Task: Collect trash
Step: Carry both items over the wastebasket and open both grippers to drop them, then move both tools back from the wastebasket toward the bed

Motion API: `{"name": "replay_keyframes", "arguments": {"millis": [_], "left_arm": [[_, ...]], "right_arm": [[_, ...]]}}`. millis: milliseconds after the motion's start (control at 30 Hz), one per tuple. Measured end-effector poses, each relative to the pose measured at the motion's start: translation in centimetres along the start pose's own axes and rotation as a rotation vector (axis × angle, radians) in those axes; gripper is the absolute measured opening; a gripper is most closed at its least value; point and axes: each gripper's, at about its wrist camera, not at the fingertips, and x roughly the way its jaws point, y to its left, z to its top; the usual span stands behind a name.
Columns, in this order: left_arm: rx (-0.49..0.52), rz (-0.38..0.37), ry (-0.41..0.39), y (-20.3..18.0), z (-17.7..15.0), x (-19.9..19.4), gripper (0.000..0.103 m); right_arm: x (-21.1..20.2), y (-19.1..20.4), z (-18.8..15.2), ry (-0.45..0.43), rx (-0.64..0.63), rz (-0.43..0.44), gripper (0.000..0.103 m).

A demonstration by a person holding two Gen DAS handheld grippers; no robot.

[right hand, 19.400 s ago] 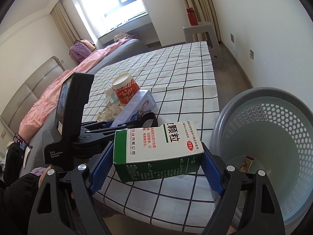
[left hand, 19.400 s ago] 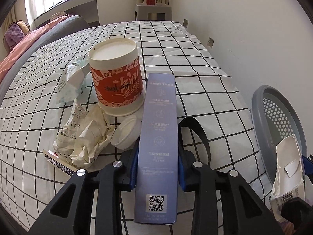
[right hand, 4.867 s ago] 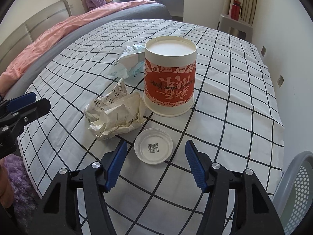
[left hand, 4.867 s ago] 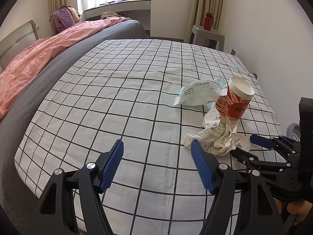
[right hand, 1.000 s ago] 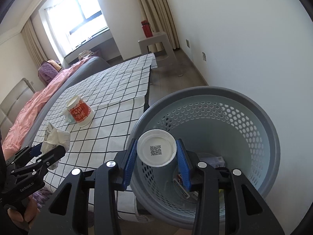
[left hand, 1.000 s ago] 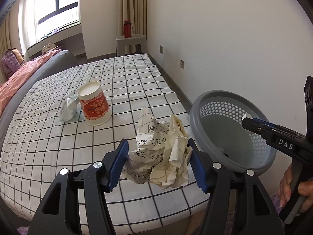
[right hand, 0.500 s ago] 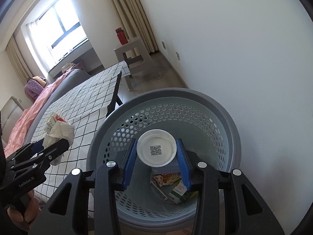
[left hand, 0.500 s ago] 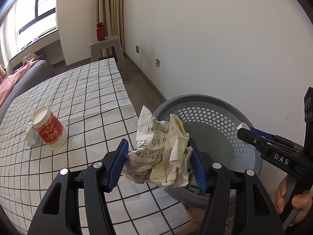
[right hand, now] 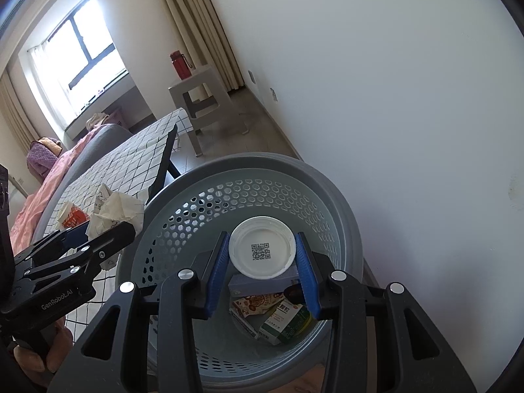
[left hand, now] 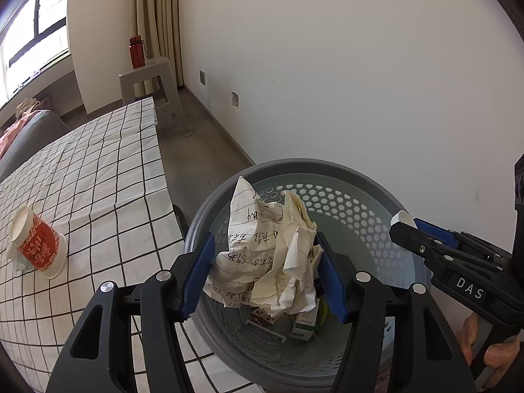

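My left gripper (left hand: 263,273) is shut on a crumpled ball of lined paper (left hand: 267,252) and holds it over the left part of the grey perforated basket (left hand: 347,177). My right gripper (right hand: 262,271) is shut on a round white plastic lid (right hand: 261,251) with a QR code, above the middle of the basket (right hand: 249,167). Boxes and a wrapper (right hand: 278,314) lie on the basket's bottom. In the left wrist view the right gripper (left hand: 404,226) shows at the right with the lid's edge. The right wrist view has the left gripper (right hand: 104,229) with the paper (right hand: 114,211) at the left.
An upside-down red and white paper cup (left hand: 34,240) stands on the checked bed cover (left hand: 108,170) to the left. The basket stands on the floor between the bed and a white wall (left hand: 360,65). A grey stool (left hand: 150,80) with a red bottle stands further back.
Both grippers have moved further over the basket: the paper ball now hangs above its opening, and the lid sits over its middle. Both grips are unchanged.
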Motion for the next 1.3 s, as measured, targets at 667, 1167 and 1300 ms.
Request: {"name": "replay_keyframes", "arguments": {"millis": [667, 1167, 1300], "left_arm": [[-0.052, -0.003, 0.006, 1.5, -0.7, -0.3, 0.075], [-0.085, 0.036, -0.009, 3.3, -1.7, -2.1, 0.075], [-0.097, 0.048, -0.014, 4.2, -2.2, -2.9, 0.075]], "right_arm": [[0.5, 0.6, 0.1, -0.007, -0.008, -0.02, 0.063], [0.9, 1.6, 0.0, 0.002, -0.025, -0.01, 0.067], [1.2, 2.8, 0.1, 0.003, -0.035, 0.005, 0.068]]}}
